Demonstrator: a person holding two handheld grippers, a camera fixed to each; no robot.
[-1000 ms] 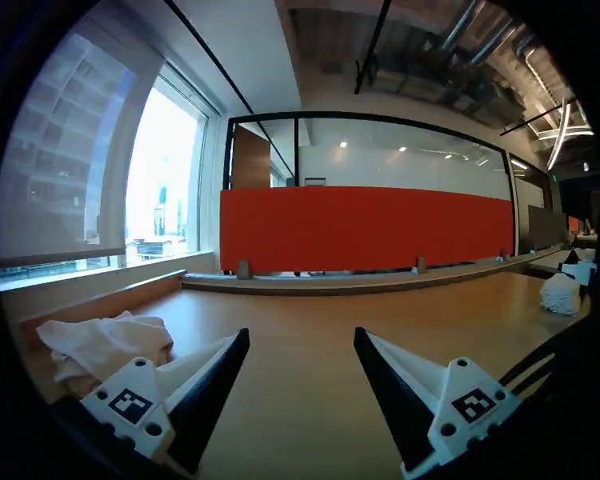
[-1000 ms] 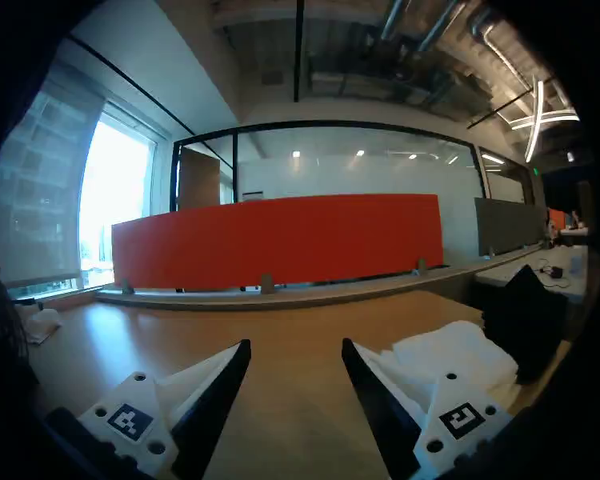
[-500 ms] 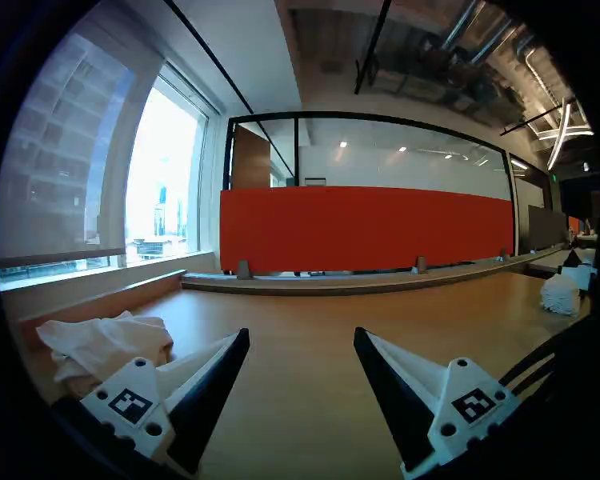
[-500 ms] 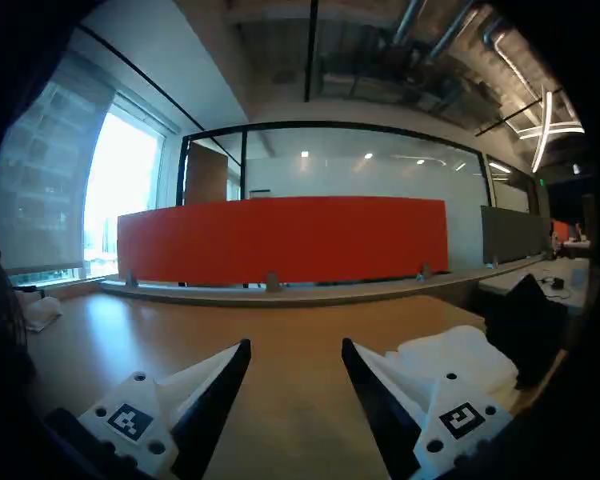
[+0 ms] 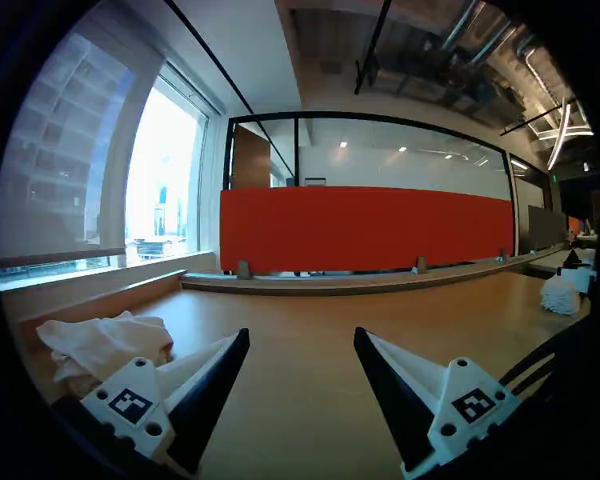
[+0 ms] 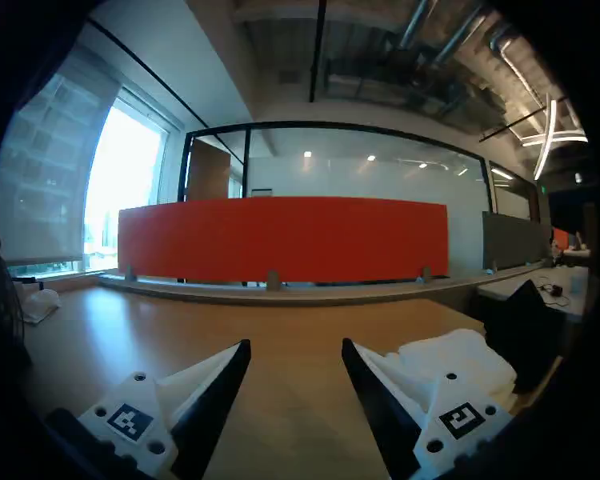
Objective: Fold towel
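Holding steady: left hand-held gripper (image 5: 300, 332) spread, empty | right hand-held gripper (image 6: 295, 342) spread, swung slightly | towel (image 5: 100, 344) untouched

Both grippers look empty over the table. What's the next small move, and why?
Probably swing the left gripper toward the crumpled towel lying on the table at the left of its view. Both it and the right gripper are open and hold nothing, and that towel is the unfolded one; the white pile by the right gripper looks already folded.

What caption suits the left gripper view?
Open left claw over light wooden table, crumpled white cloth towel beside it.
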